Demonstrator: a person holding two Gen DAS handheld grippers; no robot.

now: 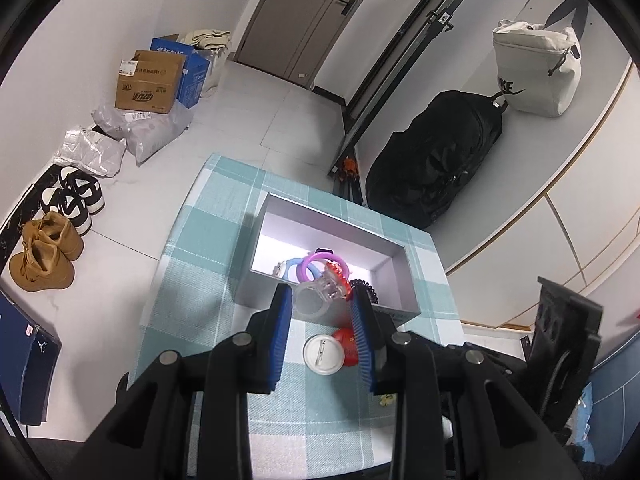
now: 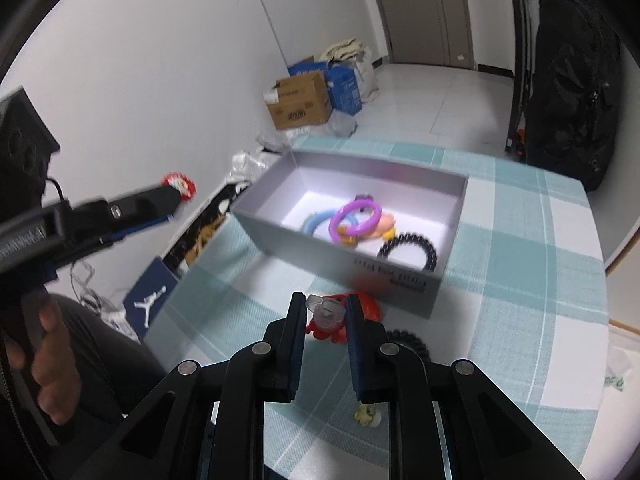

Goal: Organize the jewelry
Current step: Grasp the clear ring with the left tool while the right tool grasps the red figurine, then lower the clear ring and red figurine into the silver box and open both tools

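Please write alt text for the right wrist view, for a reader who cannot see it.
The right hand-held gripper holds a clear and red hair clip above a checked tablecloth. Behind it, a grey box contains coloured rings and a black coil hair tie.

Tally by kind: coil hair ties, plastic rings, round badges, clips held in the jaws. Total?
Black coil hair ties: 2
Plastic rings, purple and blue: 2
Round badges: 2
Held clear clips: 2
Total: 8
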